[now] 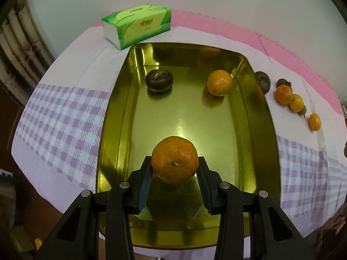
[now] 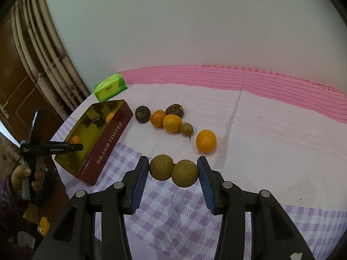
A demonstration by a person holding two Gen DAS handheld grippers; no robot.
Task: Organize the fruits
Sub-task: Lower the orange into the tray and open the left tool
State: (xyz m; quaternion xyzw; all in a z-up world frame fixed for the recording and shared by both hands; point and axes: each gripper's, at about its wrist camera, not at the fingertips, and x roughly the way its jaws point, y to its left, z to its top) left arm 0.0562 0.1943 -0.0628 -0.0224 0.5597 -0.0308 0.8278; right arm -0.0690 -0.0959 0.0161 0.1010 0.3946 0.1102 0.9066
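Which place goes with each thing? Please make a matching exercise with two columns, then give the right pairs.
Things:
1. tangerine
2. dark fruit
3. two greenish-brown fruits
4. tissue pack

Places:
A. between the right gripper fingers
B. on the cloth beyond the tin
C. held by the left gripper over the tin
D. lying inside the tin, far end

Pairs: 1-C, 2-D, 3-A, 4-B

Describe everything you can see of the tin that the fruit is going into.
The tin is a shallow rectangular box with rounded corners, shiny gold inside and dark red outside, with TOFFEE printed along one side. It lies open, no lid in view, on the checked cloth. Inside are a dark fruit and a small orange; the left tool grips a bigger orange low over its floor.
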